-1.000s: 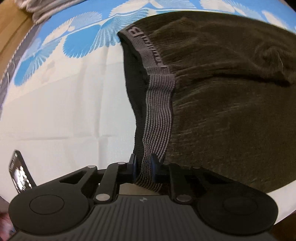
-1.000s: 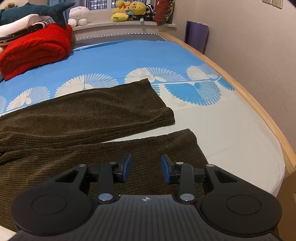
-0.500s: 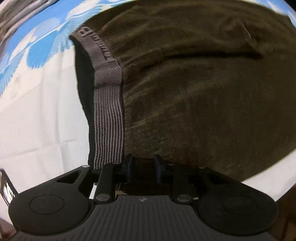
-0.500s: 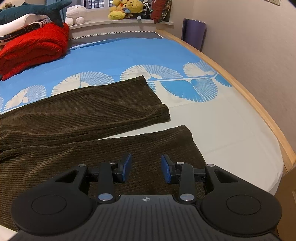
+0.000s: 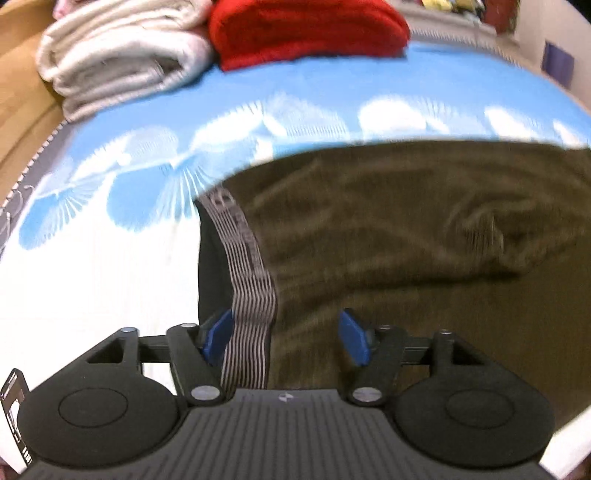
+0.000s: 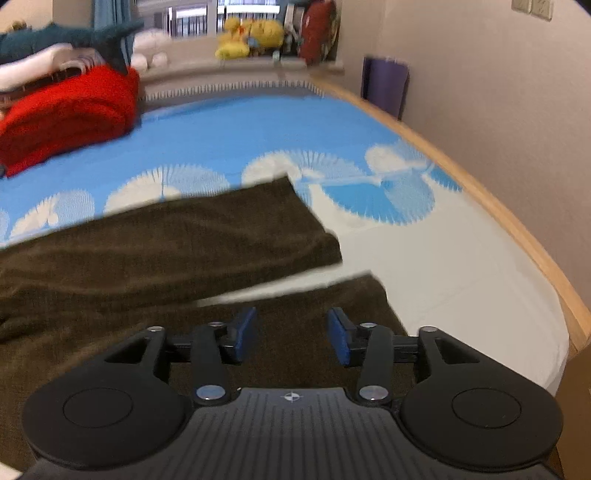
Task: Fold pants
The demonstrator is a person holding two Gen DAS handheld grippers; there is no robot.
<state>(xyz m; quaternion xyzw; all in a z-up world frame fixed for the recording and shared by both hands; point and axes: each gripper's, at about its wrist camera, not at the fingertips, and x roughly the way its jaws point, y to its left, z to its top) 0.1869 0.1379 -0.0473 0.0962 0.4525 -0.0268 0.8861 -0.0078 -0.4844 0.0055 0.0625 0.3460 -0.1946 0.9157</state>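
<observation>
Dark brown corduroy pants (image 5: 406, 229) lie spread on a blue and white bed sheet (image 5: 92, 266). In the left wrist view their grey striped waistband (image 5: 251, 295) runs down between the jaws of my left gripper (image 5: 286, 334), which are opening wide; the pads do not press on the band. In the right wrist view the two pant legs (image 6: 166, 247) stretch away to the left, apart at the hems. My right gripper (image 6: 291, 334) hovers over the near leg (image 6: 303, 299), jaws opening, with nothing gripped between them.
A red folded blanket (image 5: 306, 29) and a white folded blanket (image 5: 122, 59) sit at the head of the bed. Plush toys (image 6: 251, 37) line the window sill. The wooden bed frame (image 6: 517, 229) and a wall bound the right side.
My left gripper has let go of the waistband, opened wide and lifted, so more of the bed shows. My right gripper has opened somewhat and stayed over the near leg.
</observation>
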